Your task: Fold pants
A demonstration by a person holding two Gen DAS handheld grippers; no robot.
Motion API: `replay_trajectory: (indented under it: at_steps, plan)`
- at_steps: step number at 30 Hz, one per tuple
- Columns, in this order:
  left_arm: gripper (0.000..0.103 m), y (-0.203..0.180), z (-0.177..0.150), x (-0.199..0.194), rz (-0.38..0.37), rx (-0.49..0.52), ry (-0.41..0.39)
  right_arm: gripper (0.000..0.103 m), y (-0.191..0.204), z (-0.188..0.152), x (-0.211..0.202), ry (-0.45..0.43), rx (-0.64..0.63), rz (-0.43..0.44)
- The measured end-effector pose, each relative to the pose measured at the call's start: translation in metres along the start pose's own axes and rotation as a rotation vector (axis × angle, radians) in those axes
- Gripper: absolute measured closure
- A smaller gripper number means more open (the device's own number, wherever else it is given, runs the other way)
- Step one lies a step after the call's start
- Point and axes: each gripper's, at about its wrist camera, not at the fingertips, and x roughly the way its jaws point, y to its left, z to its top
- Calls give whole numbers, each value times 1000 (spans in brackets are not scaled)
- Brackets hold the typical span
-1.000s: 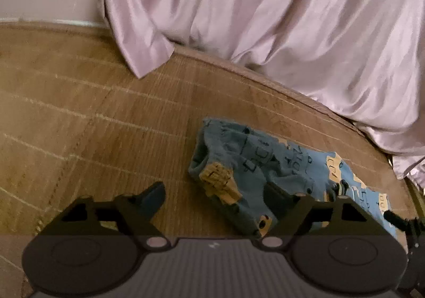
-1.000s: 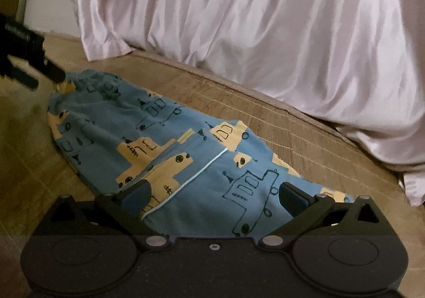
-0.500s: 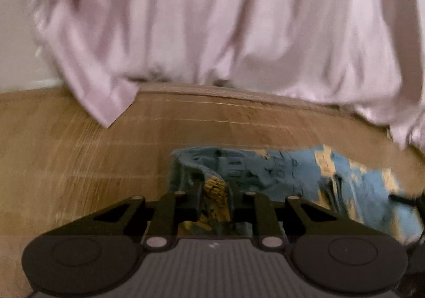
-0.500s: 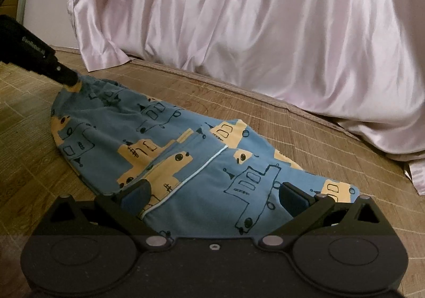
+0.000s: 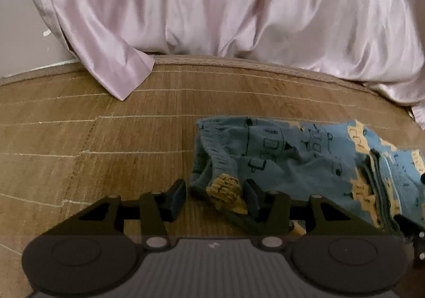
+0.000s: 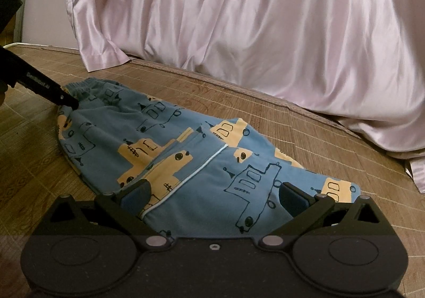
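Left gripper: the left gripper [image 5: 213, 198] sits low over the mat with its jaws partly parted around a bunched yellow-and-blue corner of the waistband; the pads stand either side of the cloth, and no firm pinch shows. In the right wrist view its black finger tip [image 6: 66, 100] touches the waistband end.
Right gripper: the right gripper [image 6: 213, 195] has its jaws spread wide, holding nothing, astride the near end of the garment.
Pants: the child's pants [image 6: 170, 154], blue with yellow vehicle prints, lie flat on the mat, lengthwise between the two grippers, apparently already doubled leg on leg.
Waistband: the elastic waistband [image 5: 212, 149] is gathered and rumpled, thicker than the rest.
Handling: likely light, soft knit; it should drape and sag when lifted, not slip much, and cannot break. Layers may slide apart if only the top one is caught.
Where to hold: the judgement is to pinch the thick waistband edge through all layers on the left, and the leg hems on the right, then carry one end over the other.
Surface: a woven bamboo mat [image 5: 106, 138], brown with pale stitch lines, flat and firm.
Room: a pale pink satin bed sheet [image 6: 252, 32] hangs in folds beyond the mat; a light wall [image 5: 24, 40] shows far left.
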Motion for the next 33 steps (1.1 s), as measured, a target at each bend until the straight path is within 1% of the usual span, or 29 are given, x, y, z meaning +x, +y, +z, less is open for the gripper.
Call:
replay_trajectory:
  at_steps: [3,5,8,9,12,14,17,19,22,24,27,30,31,33]
  plan:
    - [49,2,5,5,-12,-3,10,1,0,0,0,1,2,1]
    - [58,2,7,7,-16,-1,15,1,-1,0,0,1,3,2]
    - [66,1,8,7,1,-10,19,1,-1,0,1,3,8,5]
    - [67,0,8,7,8,-16,21,1,-2,0,1,4,11,6]
    - [73,-8,9,5,54,-18,24,1,-2,0,1,7,19,10]
    - [79,-18,9,3,95,10,13,1,-3,0,1,8,24,13]
    - [82,-32,12,-2,135,58,-3,1,-4,0,1,10,28,16]
    - [82,-36,16,-4,129,61,2,1,-4,0,2,12,33,20]
    - [83,-33,25,-10,97,13,8,1,-6,1,2,15,45,25]
    - [83,-34,33,-14,77,7,12,1,-6,1,2,15,48,25]
    - [83,-45,48,-24,51,54,-1,1,-7,2,2,17,58,29]
    - [83,-66,64,-37,14,128,-15,1,-9,2,3,15,73,39]
    - [83,-72,69,-40,8,153,-13,1,-9,3,2,13,78,42]
    - [83,-81,76,-41,21,198,-7,1,-11,2,4,22,83,51]
